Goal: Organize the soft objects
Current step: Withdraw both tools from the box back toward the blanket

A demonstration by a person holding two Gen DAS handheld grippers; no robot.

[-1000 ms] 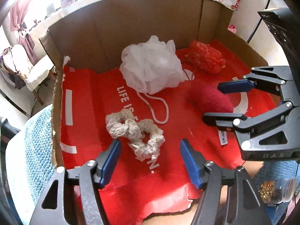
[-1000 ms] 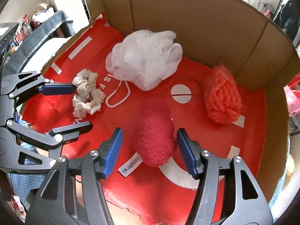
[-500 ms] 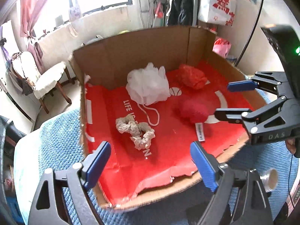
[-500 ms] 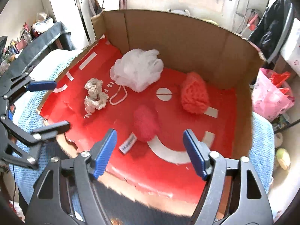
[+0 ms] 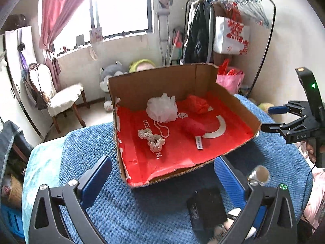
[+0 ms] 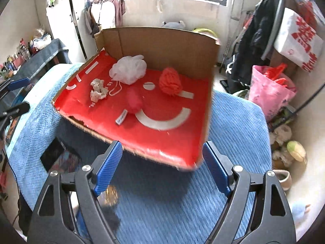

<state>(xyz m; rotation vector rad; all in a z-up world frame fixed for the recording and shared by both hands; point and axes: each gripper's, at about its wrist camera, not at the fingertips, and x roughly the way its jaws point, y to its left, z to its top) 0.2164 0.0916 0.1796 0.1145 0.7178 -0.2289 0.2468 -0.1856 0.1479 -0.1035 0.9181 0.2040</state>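
An open cardboard box (image 5: 233,103) (image 6: 162,40) with a red lining lies on a blue blanket. Inside it rest a white mesh pouf (image 5: 162,109) (image 6: 129,69), a cream scrunchie (image 5: 151,139) (image 6: 98,90), a dark red fluffy piece (image 5: 193,127) (image 6: 134,101) with a white label, and an orange-red knitted piece (image 5: 198,103) (image 6: 169,80). My left gripper (image 5: 162,168) (image 6: 19,94) hovers before the box's front edge, its jaws opening with nothing between them. My right gripper (image 6: 161,150) (image 5: 269,117) hangs off the box's right front corner, jaws also opening and holding nothing.
The blue blanket (image 5: 142,213) (image 6: 233,132) covers the surface. On it, near me, lie a black flat item (image 5: 207,205) and a small jar of gold bits (image 5: 260,174) (image 6: 111,197). A chair (image 5: 65,99), a clothes rack (image 5: 229,26) and a pink bag (image 6: 270,89) stand around.
Both grippers have drawn back and up, out of the box, and their jaws have spread wider. The scrunchie and the dark red piece lie where they were, released in the box.
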